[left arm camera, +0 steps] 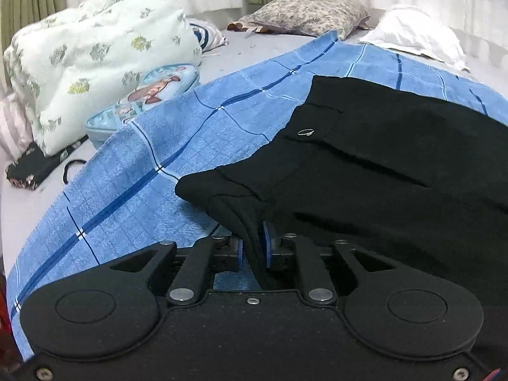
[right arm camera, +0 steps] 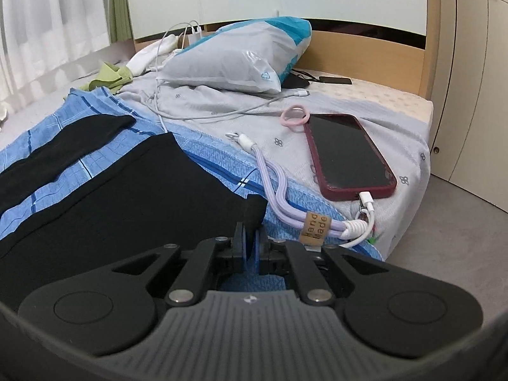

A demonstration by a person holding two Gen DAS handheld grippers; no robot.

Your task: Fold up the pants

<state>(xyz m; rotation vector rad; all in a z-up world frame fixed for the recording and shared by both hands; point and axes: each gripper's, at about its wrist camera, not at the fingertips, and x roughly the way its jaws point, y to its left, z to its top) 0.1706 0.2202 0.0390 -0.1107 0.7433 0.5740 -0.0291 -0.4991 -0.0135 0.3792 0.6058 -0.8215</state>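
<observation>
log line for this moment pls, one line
stage: grasp for fold | left tongs: shut on black pants at waist edge | right tongs: shut on the pants' leg end | pants on blue plaid towel

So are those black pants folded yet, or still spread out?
Mostly spread: the black pants lie flat on the blue checked blanket, both legs apart and stretched out. Both sets of fingers grip the near edge.
</observation>
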